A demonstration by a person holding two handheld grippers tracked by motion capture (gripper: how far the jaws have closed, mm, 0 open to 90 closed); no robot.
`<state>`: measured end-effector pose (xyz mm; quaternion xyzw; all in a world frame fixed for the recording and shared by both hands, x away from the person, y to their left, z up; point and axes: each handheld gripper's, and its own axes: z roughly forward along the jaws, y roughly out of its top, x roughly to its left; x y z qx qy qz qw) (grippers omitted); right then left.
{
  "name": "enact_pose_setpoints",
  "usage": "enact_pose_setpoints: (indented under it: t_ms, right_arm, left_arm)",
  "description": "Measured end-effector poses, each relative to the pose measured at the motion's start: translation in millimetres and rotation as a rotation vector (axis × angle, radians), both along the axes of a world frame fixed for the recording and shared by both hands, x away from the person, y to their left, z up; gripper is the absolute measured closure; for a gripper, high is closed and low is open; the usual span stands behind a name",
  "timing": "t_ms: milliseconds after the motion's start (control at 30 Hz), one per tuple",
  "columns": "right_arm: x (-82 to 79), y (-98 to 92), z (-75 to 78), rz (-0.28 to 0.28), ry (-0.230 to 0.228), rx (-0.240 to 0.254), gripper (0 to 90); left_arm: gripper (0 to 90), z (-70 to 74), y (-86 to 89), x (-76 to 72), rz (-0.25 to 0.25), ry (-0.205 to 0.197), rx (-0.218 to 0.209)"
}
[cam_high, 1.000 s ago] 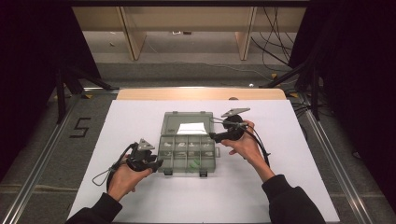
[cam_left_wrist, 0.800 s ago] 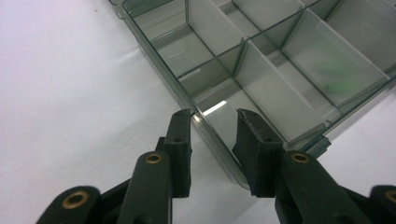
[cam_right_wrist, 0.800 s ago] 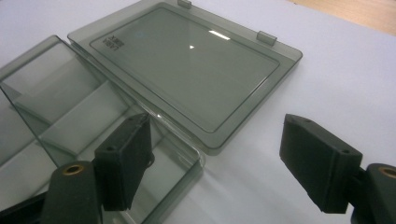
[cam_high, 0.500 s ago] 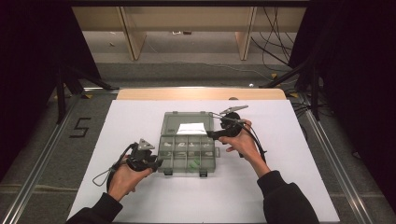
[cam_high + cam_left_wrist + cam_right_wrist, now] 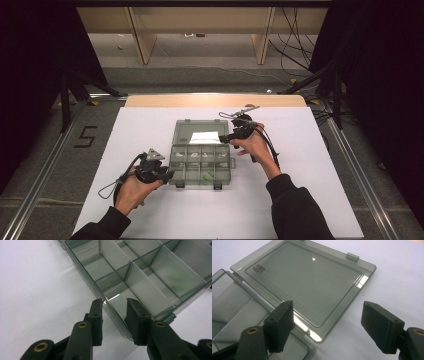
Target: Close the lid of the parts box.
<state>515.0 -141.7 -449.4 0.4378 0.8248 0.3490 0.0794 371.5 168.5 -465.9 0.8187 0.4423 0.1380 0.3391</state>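
While the organiser box [image 5: 202, 161] lies open on the white tabletop [image 5: 310, 200], we read the scene from left to right. At the left, the left gripper [image 5: 167, 174] sits at the box's near left corner. In the left gripper view its jaws straddle the clear side wall [image 5: 110, 308], one jaw outside the box and one inside the corner compartment. They stand close to the wall, yet we cannot tell whether the pads actually press on it. We judge this placement as a brace, meant to keep the light box from sliding while the other hand works.

Between the two grippers lie the divided compartments; one, to the right of the left jaws, holds small green pieces [image 5: 180, 283].

At the right, the right gripper [image 5: 226, 138] hovers beside the lid [image 5: 307, 280], which is folded back flat on the tabletop with a white label [image 5: 205, 137] showing through it. Its jaws are spread wide, and the corner of the lid nearest the camera lies between and beyond them, untouched. We take this wide stance as preparation for catching the lid's edge, probably to swing it shut.
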Motion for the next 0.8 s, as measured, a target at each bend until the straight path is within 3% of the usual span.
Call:
enact_pose_setpoints:
  t_ms: [100,167,233,433,567,767,800]
  right_arm:
    - [3.8,1.8,-3.2,-0.002,-0.003,-0.012,25.6]
    - [5.2,2.8,-3.1,-0.008,0.025,-0.002,23.3]
    - [6.8,4.1,-4.9,-0.015,0.013,0.013,22.7]
    - [11.9,5.5,-7.3,-0.033,0.034,0.015,22.6]
    - [13.8,6.6,-7.0,-0.021,0.068,-0.005,24.6]
    - [16.8,10.0,-9.9,-0.019,0.068,-0.035,26.7]
    - [16.2,12.1,-9.3,-0.042,0.092,-0.041,26.8]
  left_arm:
    - [66.7,0.2,0.0,0.0,0.001,0.003,0.001]
    - [66.8,0.3,0.1,-0.2,-0.001,0.003,0.002]
    - [66.8,0.0,0.0,-0.2,0.002,0.002,-0.003]
    - [66.6,0.6,0.0,-0.4,-0.006,0.013,0.006]
    - [66.6,0.6,0.1,-0.4,-0.007,0.01,0.007]
    - [66.6,0.5,0.0,-0.4,-0.01,-0.001,0.014]
    - [66.6,0.7,0.2,-0.4,-0.012,0.001,0.017]
